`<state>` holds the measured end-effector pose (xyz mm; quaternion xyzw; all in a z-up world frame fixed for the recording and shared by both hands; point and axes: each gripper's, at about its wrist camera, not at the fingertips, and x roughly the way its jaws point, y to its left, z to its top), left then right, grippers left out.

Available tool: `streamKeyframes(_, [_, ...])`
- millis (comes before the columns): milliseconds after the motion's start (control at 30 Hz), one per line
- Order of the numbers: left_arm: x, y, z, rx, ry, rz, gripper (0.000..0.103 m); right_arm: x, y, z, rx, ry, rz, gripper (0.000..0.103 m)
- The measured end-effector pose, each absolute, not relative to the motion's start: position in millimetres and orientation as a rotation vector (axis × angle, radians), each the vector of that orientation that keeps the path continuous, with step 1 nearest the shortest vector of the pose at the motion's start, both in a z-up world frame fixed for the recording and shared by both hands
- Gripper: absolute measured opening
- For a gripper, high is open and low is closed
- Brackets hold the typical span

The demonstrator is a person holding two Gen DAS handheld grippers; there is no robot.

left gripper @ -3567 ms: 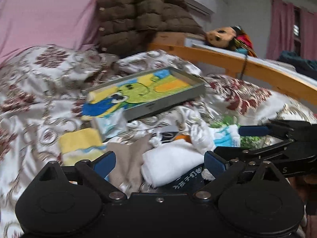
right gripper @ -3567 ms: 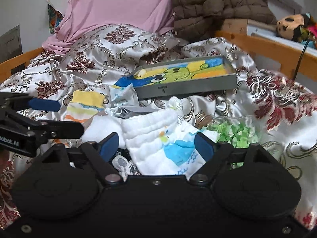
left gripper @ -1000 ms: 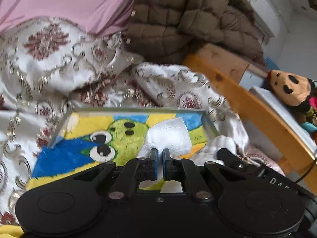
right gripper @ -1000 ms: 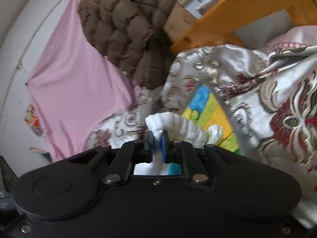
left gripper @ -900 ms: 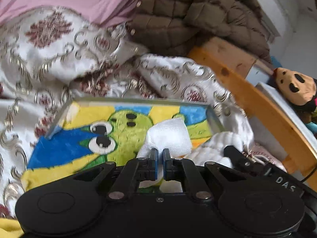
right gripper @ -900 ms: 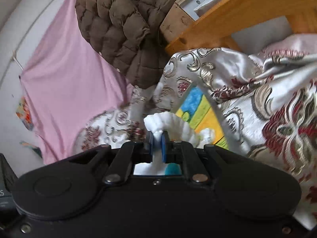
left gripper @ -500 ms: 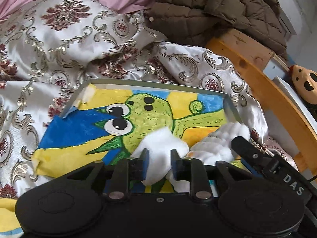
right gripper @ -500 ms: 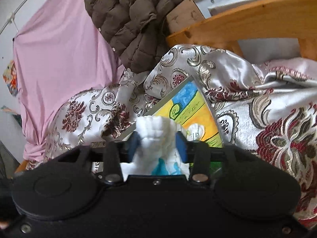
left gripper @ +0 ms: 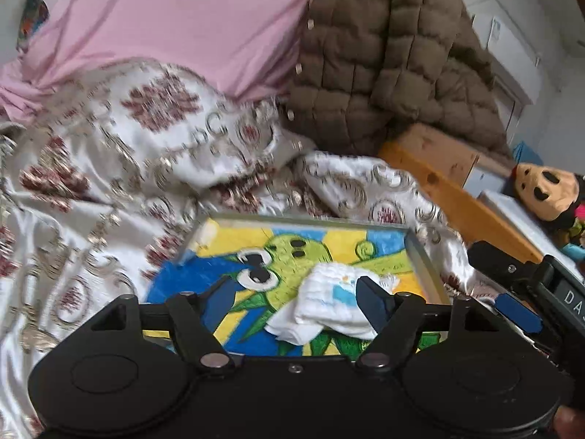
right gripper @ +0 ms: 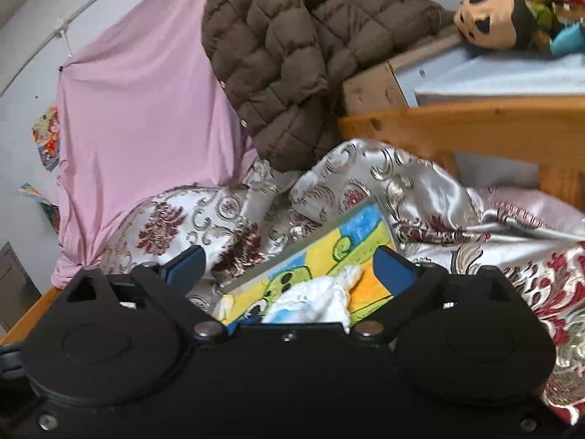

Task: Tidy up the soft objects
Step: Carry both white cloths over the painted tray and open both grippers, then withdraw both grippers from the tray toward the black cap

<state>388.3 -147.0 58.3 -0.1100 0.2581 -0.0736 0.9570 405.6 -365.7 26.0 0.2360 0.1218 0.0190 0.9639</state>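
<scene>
The white cloths (left gripper: pixel 325 307) are found lying loose in the tray (left gripper: pixel 420 252), toward its right edge. The left gripper (left gripper: pixel 296 296) and right gripper (right gripper: pixel 289 263) have just been opened; nothing is clamped. The cloths are judged light and limp, best pinched at a raised fold.

Brown quilted jacket (left gripper: pixel 395 58) against pink sheet (left gripper: pixel 182 18), plush toy (left gripper: pixel 548 190) beyond wooden rail (right gripper: pixel 475 117).
</scene>
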Motion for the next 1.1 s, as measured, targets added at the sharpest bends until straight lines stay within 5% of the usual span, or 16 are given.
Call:
streamKeyframes(433, [264,-86,103,-0.254,0.364,-0.111,0.101,291,-342,81,0.327,0.173,0.087,0.103])
streamKeyframes(1100, [125,-30,77,-0.211,0.283,-0.088,0.102,120,-271,56,0.158,0.001,-0.004,0.103])
